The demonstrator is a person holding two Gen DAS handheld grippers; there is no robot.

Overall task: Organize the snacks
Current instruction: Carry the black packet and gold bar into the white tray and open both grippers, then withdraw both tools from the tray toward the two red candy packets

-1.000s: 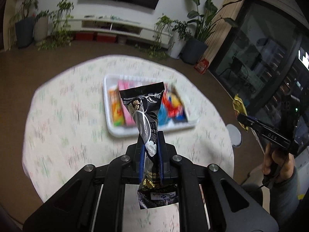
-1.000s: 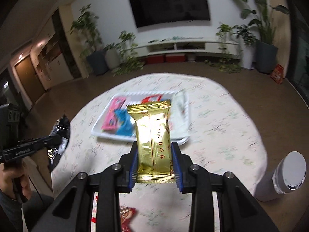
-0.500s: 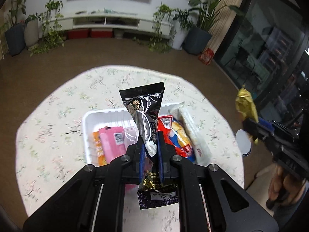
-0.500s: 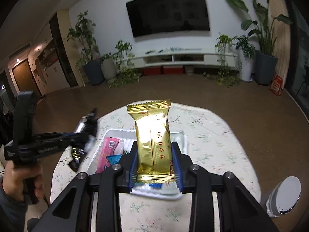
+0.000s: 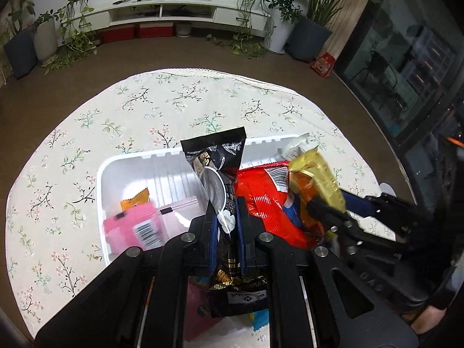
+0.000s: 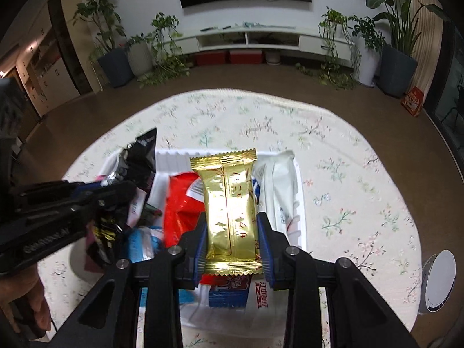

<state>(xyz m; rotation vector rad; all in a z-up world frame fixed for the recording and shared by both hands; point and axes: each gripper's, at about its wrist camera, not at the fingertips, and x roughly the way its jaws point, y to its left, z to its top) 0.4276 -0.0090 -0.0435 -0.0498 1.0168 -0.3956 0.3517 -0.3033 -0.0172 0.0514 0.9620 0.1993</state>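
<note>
My left gripper (image 5: 226, 220) is shut on a black snack packet (image 5: 217, 171) and holds it over the white tray (image 5: 121, 165). My right gripper (image 6: 232, 232) is shut on a gold snack packet (image 6: 229, 200), also over the tray (image 6: 298, 179). The tray holds a red packet (image 5: 261, 203), a pink packet (image 5: 136, 226), an orange packet (image 5: 136, 200) and a white packet (image 6: 278, 179). The right gripper with the gold packet (image 5: 319, 179) shows at the right of the left wrist view. The left gripper with the black packet (image 6: 139, 156) shows at the left of the right wrist view.
The tray sits on a round table with a floral cloth (image 5: 174, 98). A white round device (image 6: 438, 284) stands on the floor beside the table's right edge. Potted plants and a low TV shelf (image 6: 249, 37) line the far wall.
Both grippers have come down and in over the tray with their packets. They now stand close side by side just above the snacks in it.
</note>
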